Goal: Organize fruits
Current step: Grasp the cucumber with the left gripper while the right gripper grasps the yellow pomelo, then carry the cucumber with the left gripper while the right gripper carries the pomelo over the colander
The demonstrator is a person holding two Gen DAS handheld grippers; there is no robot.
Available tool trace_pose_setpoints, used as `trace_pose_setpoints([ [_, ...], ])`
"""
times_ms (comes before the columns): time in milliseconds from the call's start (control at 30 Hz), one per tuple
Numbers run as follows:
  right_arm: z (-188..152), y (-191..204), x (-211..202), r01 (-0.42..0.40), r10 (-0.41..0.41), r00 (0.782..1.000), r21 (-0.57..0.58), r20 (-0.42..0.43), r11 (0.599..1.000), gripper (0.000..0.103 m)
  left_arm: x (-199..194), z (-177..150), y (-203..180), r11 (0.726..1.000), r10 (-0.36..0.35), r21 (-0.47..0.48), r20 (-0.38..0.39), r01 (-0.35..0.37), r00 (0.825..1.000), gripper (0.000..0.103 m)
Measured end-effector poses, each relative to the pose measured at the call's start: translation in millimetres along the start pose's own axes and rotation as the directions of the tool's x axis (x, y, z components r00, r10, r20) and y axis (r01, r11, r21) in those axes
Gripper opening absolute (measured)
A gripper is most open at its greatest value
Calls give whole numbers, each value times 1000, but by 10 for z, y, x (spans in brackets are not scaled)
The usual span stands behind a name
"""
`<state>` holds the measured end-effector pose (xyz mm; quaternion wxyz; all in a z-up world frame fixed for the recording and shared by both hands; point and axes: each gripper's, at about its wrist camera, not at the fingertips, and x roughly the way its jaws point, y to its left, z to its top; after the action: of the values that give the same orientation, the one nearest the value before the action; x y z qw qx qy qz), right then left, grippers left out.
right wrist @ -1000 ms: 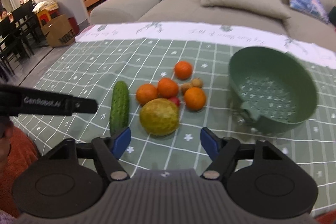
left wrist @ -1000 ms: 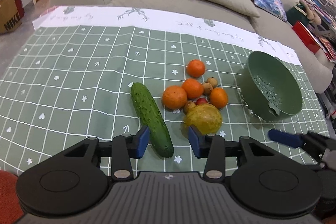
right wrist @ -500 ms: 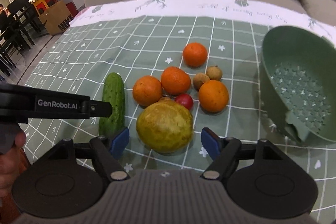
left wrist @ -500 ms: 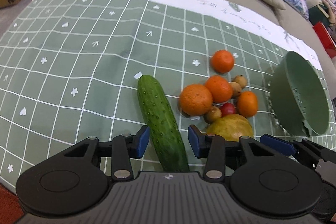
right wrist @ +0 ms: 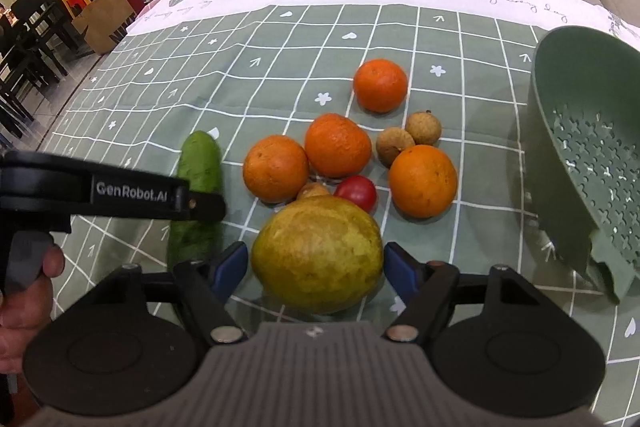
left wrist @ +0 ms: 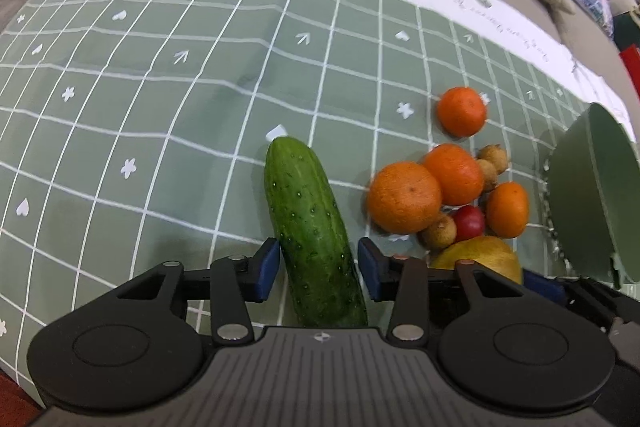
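Left claw (left wrist: 319, 269) straddles the cucumber (left wrist: 308, 223) near its close end, blue pads on either side with thin gaps showing, not pressing yet; jaws closing. Right claw (right wrist: 316, 267) brackets the big yellow-green fruit (right wrist: 318, 255), pads just beside its widest flanks, no clear squeeze visible; jaws closing too. Cucumber looks stiff, moderately heavy, bumpy skin that should grip fine, but it is long, so a hold this near one end will likely let the far end droop; a bite closer to mid-length seems safer. Yellow fruit is probably the heaviest piece, round, firm rind, slightly waxy; take it across the equator as lined up now, since a high bite could squirt it out. Beyond the right claw sit four oranges (right wrist: 276, 169), a small red fruit (right wrist: 356, 191) touching the yellow one's far side, and brown longans (right wrist: 394, 147); lifting may nudge these. Colander (right wrist: 584, 163) lies to the right of the right claw, tilted on its side, nothing in it. Versus a second ago: both claws have come down and forward, the cucumber now lies between the left pads rather than just ahead of them, the yellow fruit now fills the right gap, left opening slightly narrower, fruit pile unmoved on the cloth (left wrist: 160, 107).
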<state>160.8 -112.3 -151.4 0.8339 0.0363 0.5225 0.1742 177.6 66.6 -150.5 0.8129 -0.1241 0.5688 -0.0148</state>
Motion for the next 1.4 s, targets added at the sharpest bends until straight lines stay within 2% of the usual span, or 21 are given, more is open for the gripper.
trace_pose_setpoints([
  [100,8,-16,1,-4,4,1000,6,-1,1000,68,9,5,30,1000,-11,-22,-4,11,1000,46],
  [267,-20,12,-27,5,-5,1000,-18,-6,1000,68,-33,-23,16,1000,-7,0,-9,7,1000,44],
  [433,-129,14,-145,6,-6,1000,-43,1,999,67,-159,-150,-14,1000,1,24,26,-2,1000,43],
  [667,-279,0,-392,12,-8,999,-94,37,995,67,-434,-326,-90,998,-44,48,71,41,996,42],
  [800,-328,10,-551,26,-17,997,-128,77,991,67,-642,-421,-234,993,-65,111,133,51,989,42],
  [1033,-264,-21,-949,42,-8,985,-196,170,980,67,-969,-428,-575,975,-136,201,188,97,973,42],
  [1233,-107,-201,-1278,101,-36,974,-288,225,952,67,-1135,-254,-928,955,-217,246,200,165,956,42],
  [1400,40,-507,-1422,166,-94,967,-302,237,939,67,-1153,-47,-1274,930,-284,294,188,222,940,42],
])
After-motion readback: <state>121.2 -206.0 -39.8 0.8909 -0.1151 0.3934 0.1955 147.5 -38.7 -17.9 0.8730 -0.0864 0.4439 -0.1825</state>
